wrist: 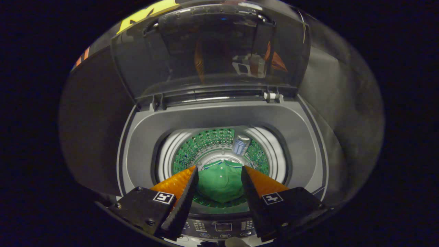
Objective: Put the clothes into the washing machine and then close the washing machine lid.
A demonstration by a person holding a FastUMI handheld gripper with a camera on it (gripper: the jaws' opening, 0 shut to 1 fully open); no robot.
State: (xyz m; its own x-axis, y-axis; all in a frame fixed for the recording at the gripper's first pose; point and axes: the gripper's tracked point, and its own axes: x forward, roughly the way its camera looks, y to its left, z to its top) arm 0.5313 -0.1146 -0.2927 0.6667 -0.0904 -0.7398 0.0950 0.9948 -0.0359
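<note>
Fingers (pixel 219 173) spread, empty, above drum rim (pixel 164 151); green garment (pixel 219 185) at bottom; lid (pixel 212 51) raised upright.

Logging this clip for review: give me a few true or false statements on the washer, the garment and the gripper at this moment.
1. The washing machine lid stands open, tilted up behind the drum opening. True.
2. The green garment hangs clamped between the fingers. False: it lies at the bottom of the drum, beyond the fingers.
3. The gripper is open, with nothing between its fingers. True.
4. The fingers press on the lid's edge. False: they hover above the drum opening, well short of the lid.
5. The control panel sits on the near side of the machine, below the fingers. True.
</note>
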